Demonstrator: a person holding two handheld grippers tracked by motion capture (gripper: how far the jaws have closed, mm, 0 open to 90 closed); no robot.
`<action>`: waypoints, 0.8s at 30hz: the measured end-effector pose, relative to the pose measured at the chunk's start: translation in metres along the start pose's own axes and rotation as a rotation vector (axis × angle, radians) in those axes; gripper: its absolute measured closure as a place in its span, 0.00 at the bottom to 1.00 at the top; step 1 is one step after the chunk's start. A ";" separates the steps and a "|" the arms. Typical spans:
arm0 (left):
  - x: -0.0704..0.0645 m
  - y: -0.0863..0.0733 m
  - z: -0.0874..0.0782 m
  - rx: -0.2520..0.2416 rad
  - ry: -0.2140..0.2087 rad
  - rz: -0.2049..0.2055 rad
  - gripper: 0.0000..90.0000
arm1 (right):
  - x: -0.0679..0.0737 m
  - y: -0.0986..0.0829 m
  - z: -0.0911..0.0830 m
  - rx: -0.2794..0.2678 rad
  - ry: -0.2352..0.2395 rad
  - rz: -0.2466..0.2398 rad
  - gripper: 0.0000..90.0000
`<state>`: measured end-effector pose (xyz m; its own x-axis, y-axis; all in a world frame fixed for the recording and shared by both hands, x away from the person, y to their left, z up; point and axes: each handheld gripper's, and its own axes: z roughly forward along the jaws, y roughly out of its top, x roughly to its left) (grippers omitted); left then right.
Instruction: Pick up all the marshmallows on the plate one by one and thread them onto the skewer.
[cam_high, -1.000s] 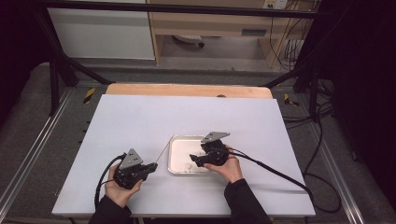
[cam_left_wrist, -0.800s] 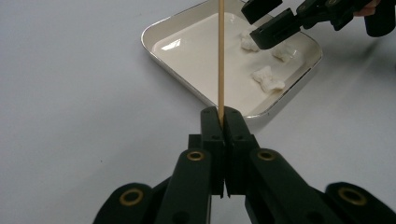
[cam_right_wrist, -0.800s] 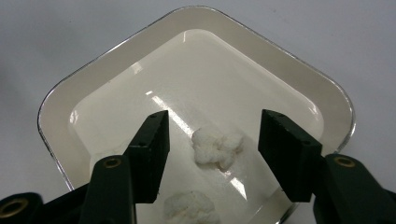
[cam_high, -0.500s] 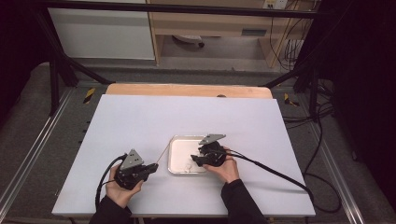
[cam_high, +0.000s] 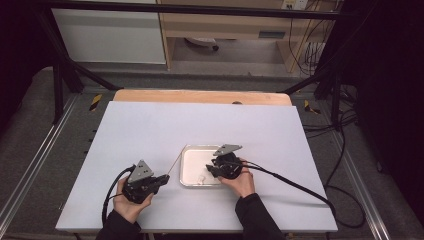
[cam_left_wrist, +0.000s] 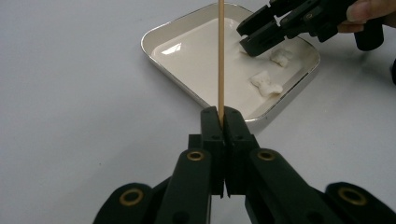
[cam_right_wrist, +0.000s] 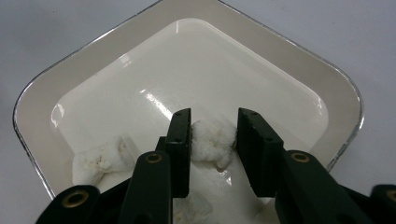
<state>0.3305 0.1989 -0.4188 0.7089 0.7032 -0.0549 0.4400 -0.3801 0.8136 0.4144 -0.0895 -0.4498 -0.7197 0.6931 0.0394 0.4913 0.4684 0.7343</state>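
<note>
The right gripper (cam_right_wrist: 212, 149) has its jaws set narrowly apart around a white lump (cam_right_wrist: 211, 140) — the left jaw touches the lump's side, while a slim gap shows at the right jaw, so it is bracketed rather than pinched. The lump lies on the floor of a shallow cream tray (cam_right_wrist: 280, 60), whose far corner points away beyond the jaw tips. A second white piece (cam_right_wrist: 98, 161) sits in the tray just left of the left jaw, and a third (cam_right_wrist: 194, 207) lies under the jaws, close to the camera.

The left gripper (cam_left_wrist: 221, 121) has its jaws pressed together on a thin wooden skewer (cam_left_wrist: 221, 56), which runs straight out from the tips and crosses above the tray's near rim (cam_left_wrist: 261, 119) — its far end leaves the top of that view. Ahead and to the right of these jaws, the right gripper (cam_left_wrist: 254, 39) hangs over the tray.

From above, both grippers sit over the white desk (cam_high: 150, 130), the left gripper (cam_high: 161, 181) just left of the tray (cam_high: 192, 157), the right gripper (cam_high: 210, 171) over its near right part.
</note>
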 end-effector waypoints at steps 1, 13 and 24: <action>0.000 0.000 0.000 -0.002 -0.001 0.000 0.99 | 0.000 0.000 -0.001 -0.006 0.002 0.003 0.75; -0.006 0.001 0.000 -0.035 -0.014 0.002 0.99 | -0.010 0.011 -0.042 -0.158 0.103 0.070 0.78; -0.019 0.004 0.005 -0.062 -0.036 0.023 0.99 | -0.013 0.023 -0.081 -0.312 0.207 0.147 0.82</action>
<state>0.3216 0.1817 -0.4175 0.7383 0.6721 -0.0559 0.3895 -0.3572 0.8490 0.3958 -0.1321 -0.3789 -0.7522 0.6005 0.2713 0.4468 0.1621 0.8798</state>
